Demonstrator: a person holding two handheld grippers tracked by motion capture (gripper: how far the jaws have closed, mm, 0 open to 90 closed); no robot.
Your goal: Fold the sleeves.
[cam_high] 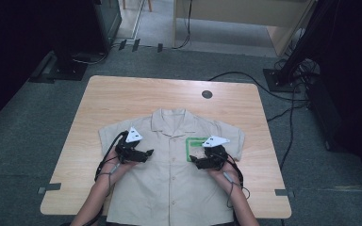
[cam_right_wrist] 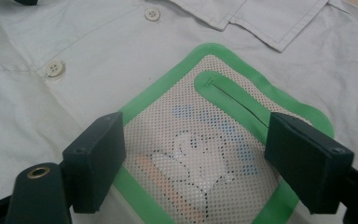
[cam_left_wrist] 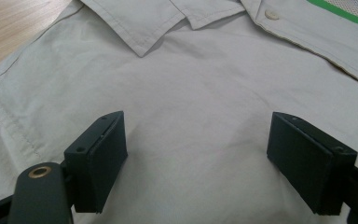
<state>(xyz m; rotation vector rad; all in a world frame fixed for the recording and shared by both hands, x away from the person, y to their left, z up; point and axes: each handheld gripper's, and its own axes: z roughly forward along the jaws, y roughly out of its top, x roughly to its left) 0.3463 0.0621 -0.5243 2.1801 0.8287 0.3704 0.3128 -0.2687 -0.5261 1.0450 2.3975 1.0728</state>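
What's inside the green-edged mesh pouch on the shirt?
Through the mesh pouch on the shirt, blurred white, blue and orange shapes show, perhaps a printed card. The mesh hides what it really is.

Matt beige cloth shirt [cam_high: 169, 174] with mesh pocket [cam_right_wrist: 205, 154]; wood-grain table [cam_high: 122, 99].

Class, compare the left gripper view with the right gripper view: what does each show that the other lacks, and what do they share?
Left gripper view alone: a strip of the light wooden table at the upper left, beside the shirt's shoulder seam, and plain unmarked chest cloth between the jaws.

Right gripper view alone: the whole green-edged mesh pocket patch, with a slit opening and coloured shapes behind the mesh, lying between the jaws.

Both: the beige short-sleeved button shirt, its collar, white buttons, and two black jaws standing wide apart over the cloth, gripping nothing.
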